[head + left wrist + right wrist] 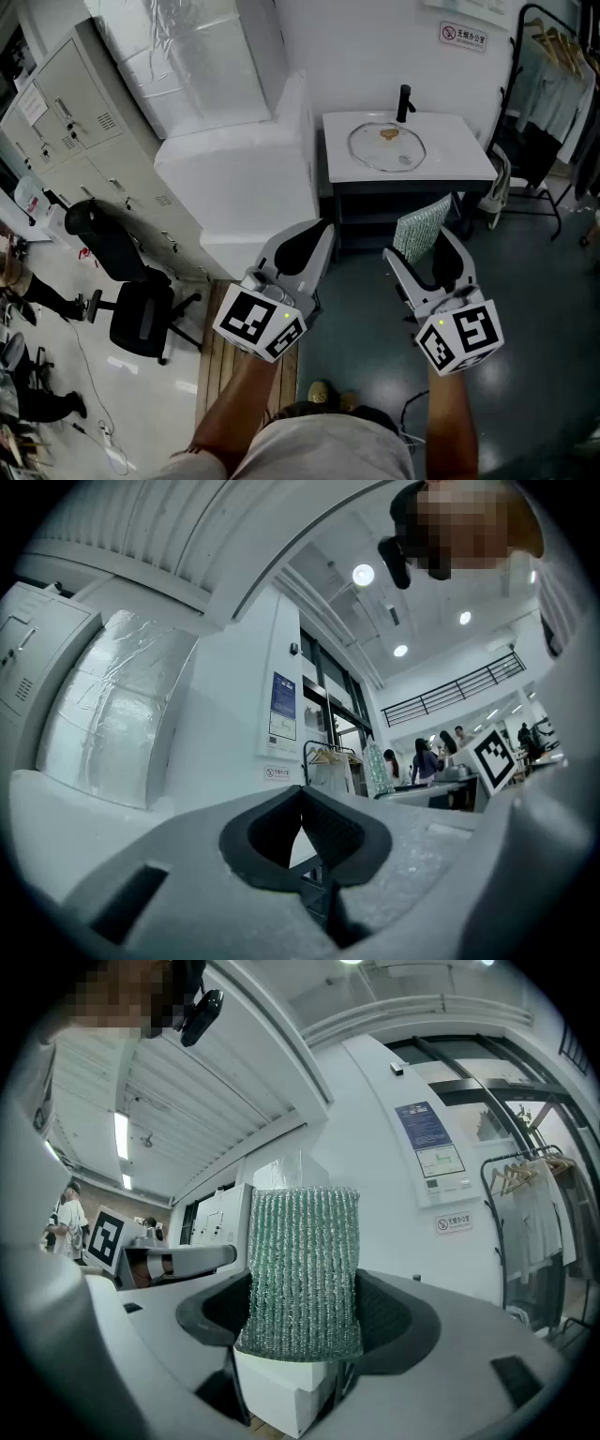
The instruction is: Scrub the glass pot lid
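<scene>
Head view: glass lid faint; left tongs together, right tongs tight on sponge.

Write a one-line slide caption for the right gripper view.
Right hand-held gripper clamped on a green scouring sponge, facing a white wall and a clothes rack.
</scene>
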`<move>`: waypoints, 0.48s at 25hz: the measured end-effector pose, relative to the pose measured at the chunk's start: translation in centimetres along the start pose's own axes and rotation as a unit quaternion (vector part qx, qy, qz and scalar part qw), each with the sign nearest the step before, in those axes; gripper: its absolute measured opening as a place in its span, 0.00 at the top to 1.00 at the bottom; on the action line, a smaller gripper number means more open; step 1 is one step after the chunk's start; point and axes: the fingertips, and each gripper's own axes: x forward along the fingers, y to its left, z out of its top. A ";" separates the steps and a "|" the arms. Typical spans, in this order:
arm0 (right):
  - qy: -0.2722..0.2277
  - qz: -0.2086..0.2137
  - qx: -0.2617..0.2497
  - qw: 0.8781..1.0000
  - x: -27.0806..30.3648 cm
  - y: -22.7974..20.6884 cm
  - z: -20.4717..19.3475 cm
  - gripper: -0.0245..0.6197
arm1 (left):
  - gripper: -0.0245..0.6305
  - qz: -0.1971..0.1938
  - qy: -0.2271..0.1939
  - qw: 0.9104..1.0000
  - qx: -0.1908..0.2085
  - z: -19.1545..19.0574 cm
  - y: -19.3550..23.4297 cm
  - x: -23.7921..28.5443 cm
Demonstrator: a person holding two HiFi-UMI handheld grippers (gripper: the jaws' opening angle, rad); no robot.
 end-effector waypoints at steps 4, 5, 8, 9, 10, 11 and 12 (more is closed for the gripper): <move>-0.003 0.001 0.005 1.000 0.0 -0.5 0.0 0.45 | 0.94 -0.001 0.001 1.000 0.000 -0.2 0.0 0.4; -0.005 0.003 0.009 1.000 0.0 -0.6 0.0 0.45 | 0.94 0.000 0.001 1.000 0.000 -0.3 -0.1 0.5; -0.006 0.003 0.013 1.000 -0.1 -1.1 -0.1 0.45 | 0.94 0.002 0.004 1.000 -0.001 -0.6 -0.2 0.9; -0.004 0.003 0.014 1.000 -0.2 -1.3 -0.2 0.45 | 0.94 0.003 0.006 1.000 -0.002 -0.7 -0.2 1.0; -0.002 0.003 0.014 1.000 -0.3 -1.5 -0.3 0.45 | 0.94 0.004 0.007 1.000 -0.002 -0.9 -0.3 1.2; 0.000 0.004 0.015 1.000 -0.4 -1.7 -0.5 0.45 | 0.94 0.005 0.008 1.000 -0.001 -1.0 -0.5 1.3; 0.001 0.006 0.016 1.000 -0.6 -1.8 -0.6 0.45 | 0.94 0.007 0.009 1.000 0.000 -1.1 -0.6 1.4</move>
